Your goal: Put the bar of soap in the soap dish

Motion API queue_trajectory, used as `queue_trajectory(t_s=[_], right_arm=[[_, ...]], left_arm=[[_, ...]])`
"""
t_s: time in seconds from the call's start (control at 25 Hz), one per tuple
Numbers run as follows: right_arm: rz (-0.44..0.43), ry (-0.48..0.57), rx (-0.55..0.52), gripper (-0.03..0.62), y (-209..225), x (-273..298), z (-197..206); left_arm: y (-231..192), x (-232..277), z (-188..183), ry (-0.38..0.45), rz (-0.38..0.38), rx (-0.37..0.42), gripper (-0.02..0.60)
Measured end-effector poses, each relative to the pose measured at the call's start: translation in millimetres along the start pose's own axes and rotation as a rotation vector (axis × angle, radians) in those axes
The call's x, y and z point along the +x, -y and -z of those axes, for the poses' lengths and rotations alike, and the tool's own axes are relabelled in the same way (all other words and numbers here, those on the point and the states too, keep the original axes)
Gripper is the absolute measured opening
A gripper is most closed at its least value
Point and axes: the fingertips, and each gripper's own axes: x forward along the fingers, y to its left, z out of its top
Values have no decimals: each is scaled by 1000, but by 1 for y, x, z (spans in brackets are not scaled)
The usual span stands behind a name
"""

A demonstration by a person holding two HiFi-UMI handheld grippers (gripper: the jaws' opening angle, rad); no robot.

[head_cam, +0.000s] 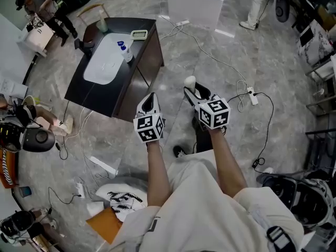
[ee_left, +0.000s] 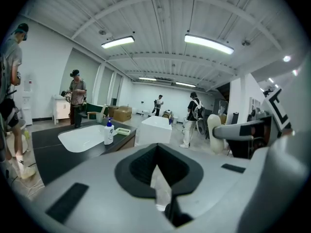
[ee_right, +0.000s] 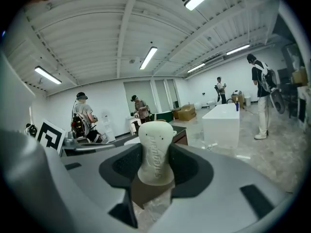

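A pale bar of soap stands upright between the pads of my right gripper, which is shut on it. In the head view the soap sticks out ahead of that gripper, over the floor. The slatted soap dish lies on the far right corner of the black counter, beside the white sink. My left gripper hangs next to the right one with nothing in it, jaws together. From the left gripper view the dish sits behind a blue-capped bottle.
A white block stands beyond the counter. Cables and a power strip run across the marble floor. A cup stands at the counter's back edge. People work at the far left; gear and helmets lie around the edges.
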Motion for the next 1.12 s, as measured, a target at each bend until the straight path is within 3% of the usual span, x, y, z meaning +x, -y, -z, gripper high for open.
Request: queue_trajectory(t_s=[0.84,1.12], right_arm=[[-103,9,16,178,48,122,-55],[-140,16,75,178,66,167,-57]], left_arm=[[-46,113,-63,21,-52,48,5],[-66,150,-63,-14,-59,68,5]])
